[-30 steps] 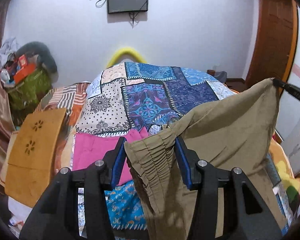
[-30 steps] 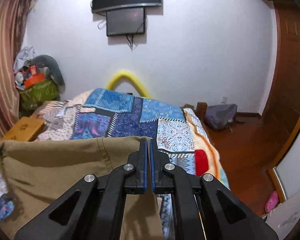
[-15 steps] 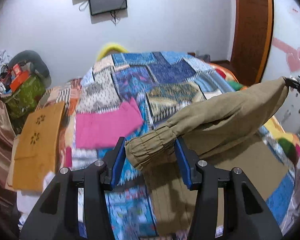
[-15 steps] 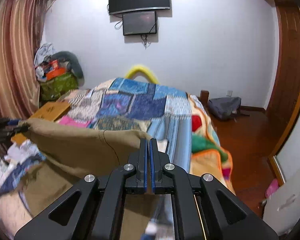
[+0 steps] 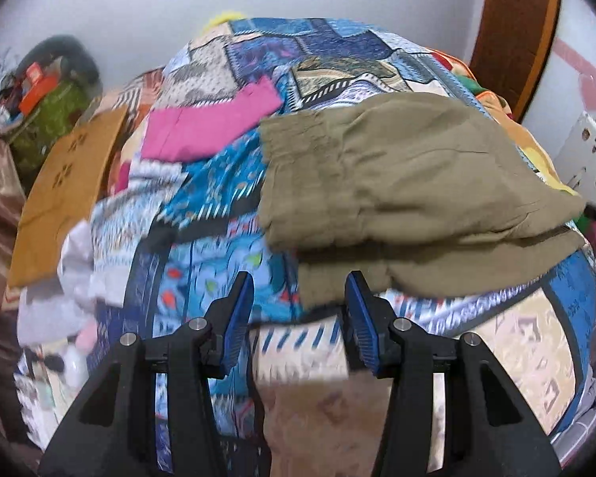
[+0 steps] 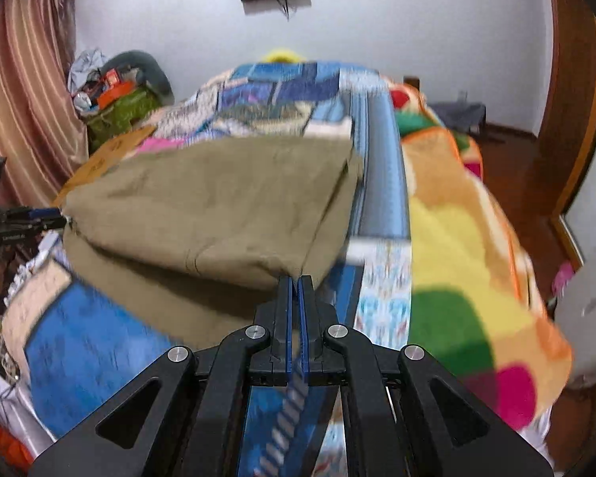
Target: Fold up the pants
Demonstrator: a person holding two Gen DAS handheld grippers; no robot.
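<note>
The olive-brown pants [image 5: 397, 183] lie folded over on the patchwork bedspread [image 5: 218, 206], upper layer over lower layer, elastic waistband to the left. My left gripper [image 5: 300, 310] is open and empty, just short of the pants' near edge. My right gripper [image 6: 296, 290] is shut on the near corner of the pants [image 6: 218, 206]. The left gripper also shows at the far left of the right wrist view [image 6: 39, 214].
A pink garment [image 5: 206, 123] lies on the bed beyond the pants. A brown cardboard piece [image 5: 63, 183] and a pile of clutter with a green bag [image 5: 47, 119] sit left. A multicoloured blanket [image 6: 465, 238] covers the bed's right side. A wooden door [image 5: 512, 28] stands far right.
Both grippers lowered the pants onto the bed. My left gripper opened and let go of the waistband. My right gripper stays shut on its corner.
</note>
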